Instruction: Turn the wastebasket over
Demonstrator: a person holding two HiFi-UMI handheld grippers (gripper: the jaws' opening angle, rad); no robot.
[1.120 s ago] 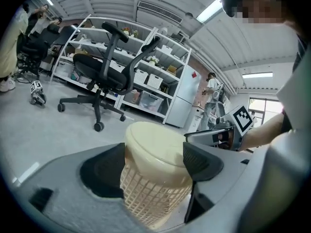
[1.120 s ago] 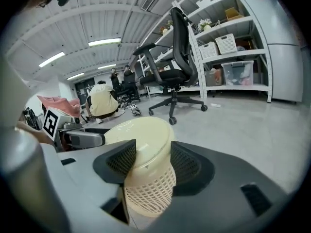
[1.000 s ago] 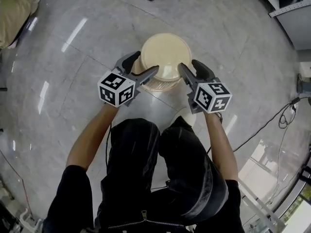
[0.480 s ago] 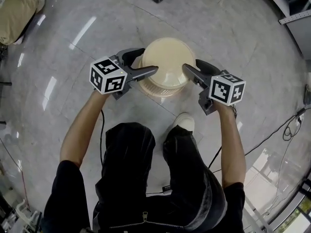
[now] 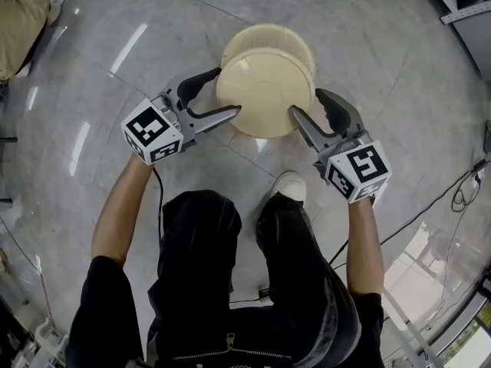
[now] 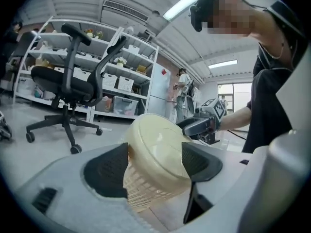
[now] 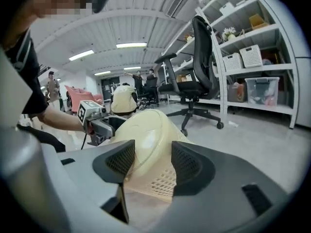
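The cream wastebasket [image 5: 265,79] is off the floor and tilted, its solid bottom towards me and its latticed rim away. It is squeezed between my two grippers. My left gripper [image 5: 228,92] presses on its left side and my right gripper [image 5: 305,101] on its right side, each with its jaws spread wide. In the left gripper view the wastebasket [image 6: 155,149] fills the gap beyond the left gripper [image 6: 154,164]. The right gripper view shows the wastebasket [image 7: 146,140] the same way past the right gripper [image 7: 153,161].
My shoe [image 5: 288,190] stands on the grey floor just below the basket. A black cable [image 5: 453,198] runs at the right. An office chair [image 6: 73,81] and storage shelves [image 7: 252,57] stand beyond, and people stand in the background.
Both grippers have risen and rolled with the basket between them. It stood upside down on the floor and now hangs tipped, its bottom turned towards me.
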